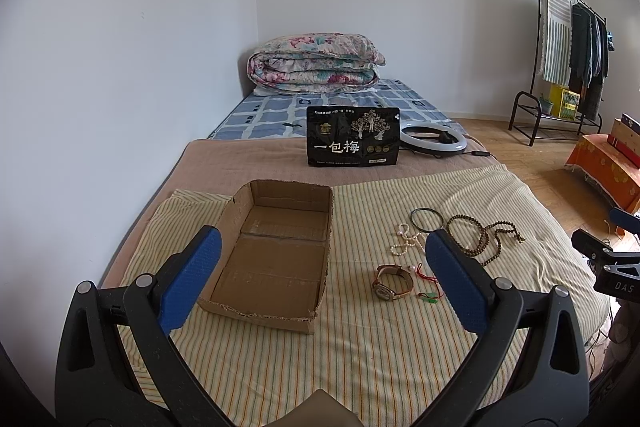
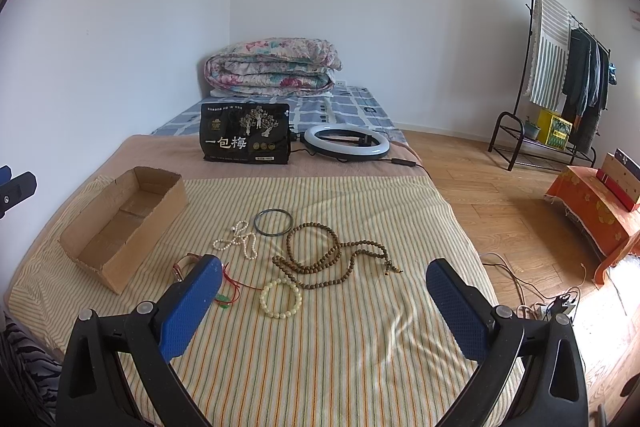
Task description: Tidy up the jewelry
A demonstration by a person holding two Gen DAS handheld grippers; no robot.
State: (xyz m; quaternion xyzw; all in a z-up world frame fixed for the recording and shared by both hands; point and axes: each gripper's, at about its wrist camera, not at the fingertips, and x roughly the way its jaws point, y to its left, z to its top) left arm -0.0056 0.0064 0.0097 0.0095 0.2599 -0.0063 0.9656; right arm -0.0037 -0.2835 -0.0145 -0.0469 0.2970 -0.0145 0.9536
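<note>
An empty cardboard box (image 1: 276, 251) (image 2: 124, 223) lies on the striped cloth (image 1: 360, 355). To its right lie a wristwatch (image 1: 392, 283), a red cord with green beads (image 2: 228, 291), a white pearl string (image 2: 238, 241), a dark bangle (image 2: 273, 222), long brown prayer beads (image 2: 336, 259) and a pale bead bracelet (image 2: 280, 298). My left gripper (image 1: 323, 239) hovers open above the box and watch. My right gripper (image 2: 324, 265) hovers open above the jewelry, holding nothing. Its left finger hides most of the watch.
A black snack bag (image 1: 353, 137) and a ring light (image 1: 434, 139) sit further back on the bed, with a folded quilt (image 1: 316, 65) at the wall. A clothes rack (image 2: 560, 83), an orange-draped stool (image 2: 596, 215) and floor cables (image 2: 532, 291) lie to the right.
</note>
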